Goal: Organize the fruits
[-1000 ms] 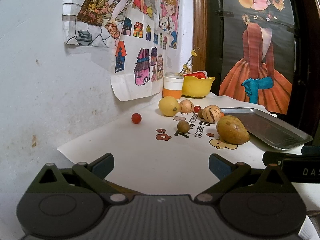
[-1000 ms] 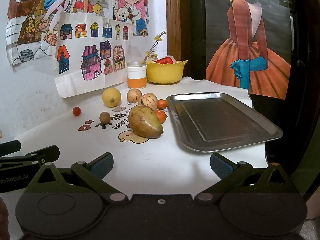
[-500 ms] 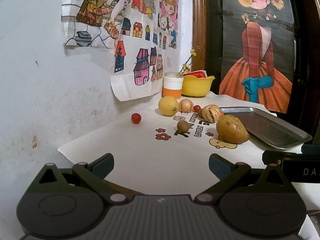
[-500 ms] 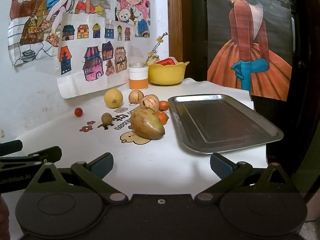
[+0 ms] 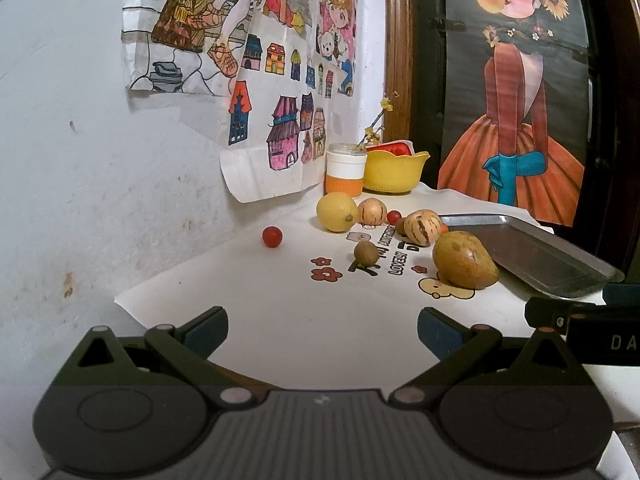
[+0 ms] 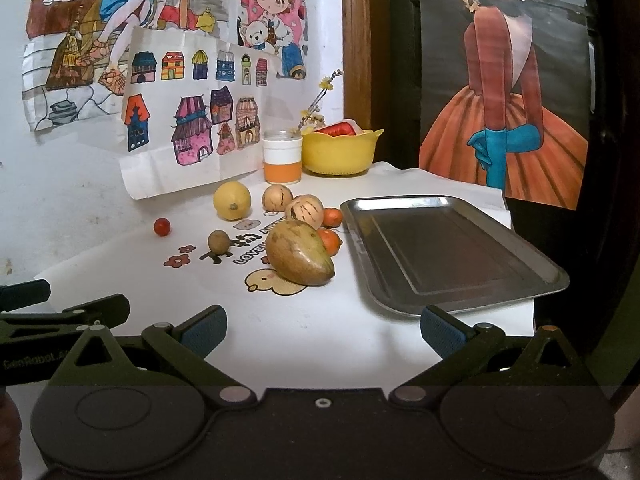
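Right wrist view: both grippers' fingers [image 6: 204, 326] wide apart w/ nothing held; brown-yellow oval mango [image 6: 299, 258] lay left of empty rectangular steel tray [image 6: 448, 252].

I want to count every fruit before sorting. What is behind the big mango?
Behind the mango sit two small orange fruits, the nearer partly covered by it, and a striped pale fruit. Whether anything smaller lies fully hidden behind the mango cannot be seen.

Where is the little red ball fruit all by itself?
The small red fruit sits alone on the white cloth, near the wall, left of the lemon.
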